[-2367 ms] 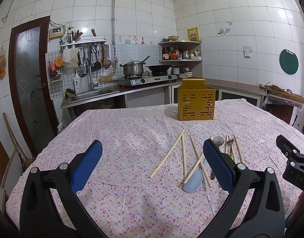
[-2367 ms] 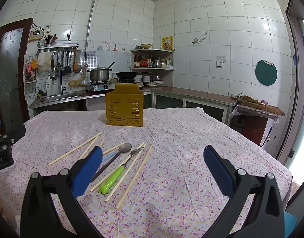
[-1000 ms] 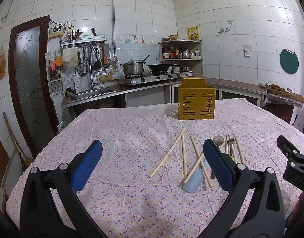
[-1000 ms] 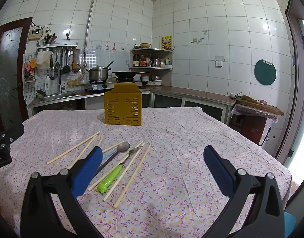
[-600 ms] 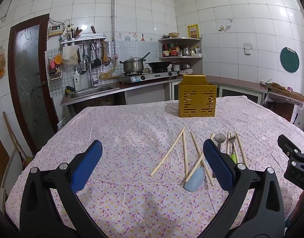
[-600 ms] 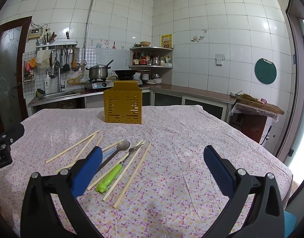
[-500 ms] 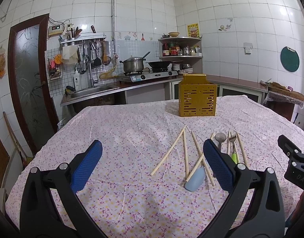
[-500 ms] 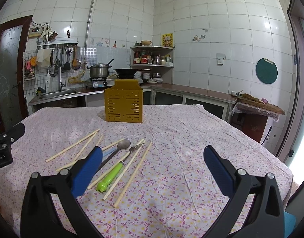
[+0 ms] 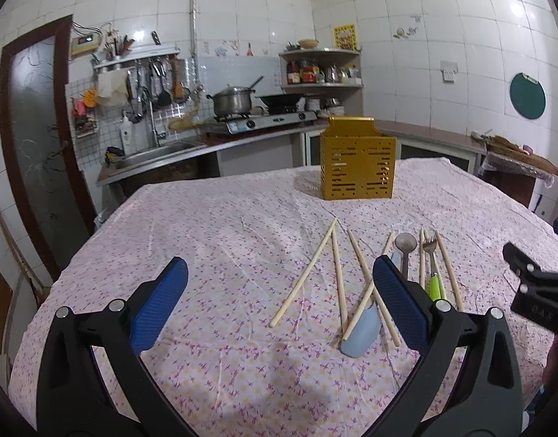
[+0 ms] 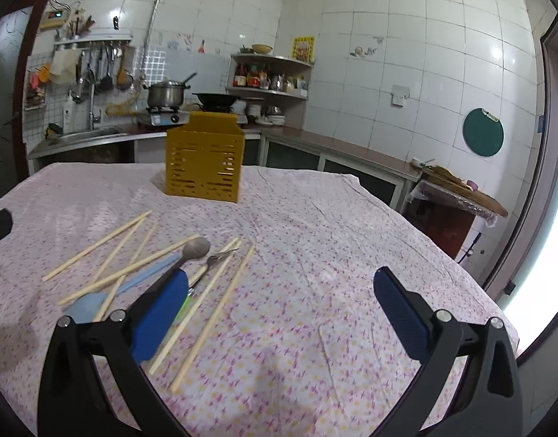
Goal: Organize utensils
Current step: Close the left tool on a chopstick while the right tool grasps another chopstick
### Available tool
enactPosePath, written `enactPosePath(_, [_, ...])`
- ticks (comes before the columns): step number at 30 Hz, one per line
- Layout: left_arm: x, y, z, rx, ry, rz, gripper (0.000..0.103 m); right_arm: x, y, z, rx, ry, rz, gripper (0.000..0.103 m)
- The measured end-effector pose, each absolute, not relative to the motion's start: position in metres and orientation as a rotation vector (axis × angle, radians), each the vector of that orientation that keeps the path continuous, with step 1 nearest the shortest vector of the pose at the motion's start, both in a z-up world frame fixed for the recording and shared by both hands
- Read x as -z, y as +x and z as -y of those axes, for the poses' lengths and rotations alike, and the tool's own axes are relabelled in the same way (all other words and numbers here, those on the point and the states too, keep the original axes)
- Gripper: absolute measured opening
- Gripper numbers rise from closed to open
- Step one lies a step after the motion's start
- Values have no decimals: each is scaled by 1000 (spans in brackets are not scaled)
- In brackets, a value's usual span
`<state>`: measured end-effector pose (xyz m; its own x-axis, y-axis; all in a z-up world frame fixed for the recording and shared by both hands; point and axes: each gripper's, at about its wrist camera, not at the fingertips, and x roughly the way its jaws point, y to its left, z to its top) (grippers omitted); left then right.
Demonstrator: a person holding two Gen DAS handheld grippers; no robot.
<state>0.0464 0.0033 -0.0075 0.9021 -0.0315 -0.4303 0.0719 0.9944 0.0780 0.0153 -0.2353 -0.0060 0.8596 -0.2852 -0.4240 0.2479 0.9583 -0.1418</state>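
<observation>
A yellow slotted utensil holder stands upright at the far middle of the table. Nearer lie several wooden chopsticks, a metal spoon, a green-handled fork and a pale blue spoon. My left gripper hovers open over the cloth, left of the pile, its right finger overlapping the spoons. My right gripper is open too, with the pile at and under its left finger. Neither holds anything.
A pink floral cloth covers the table; its right edge drops off near a side table. Behind are a sink counter, a stove with a pot and a door. A part of the right gripper's body shows at right.
The right wrist view has tilted and dipped, so the utensils sit further left, under its left finger. The left view dipped slightly. Both grippers stay open and no utensil moved.
</observation>
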Motion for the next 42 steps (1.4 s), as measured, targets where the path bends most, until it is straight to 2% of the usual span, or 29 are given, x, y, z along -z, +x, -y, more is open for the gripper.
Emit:
enactPosePath(4, [8,68,-4,78,98,-492,98,7,37,245,285,-54,-499,99])
enactPosePath(14, [5,136,0,177,103,-640,98,35,102,264,289,36,-758,99])
enactPosePath(23, [30,188,7,211,127,-744,98,54,129,271,251,167,-842,99])
enactPosePath(32, [58,234,17,261,229,-823,98,65,158,270,299,152,-890,98])
enactPosePath(34, [65,237,19,279,239,-849,97,69,161,271,307,159,-902,93])
enactPosePath(36, [72,239,24,306,256,-872,90,72,163,272,305,177,-920,81])
enactPosePath(40, [80,242,25,324,260,-891,88,80,164,276,294,213,-954,72])
enactPosePath(42, [83,248,24,337,241,-914,83,82,166,275,284,219,-967,69])
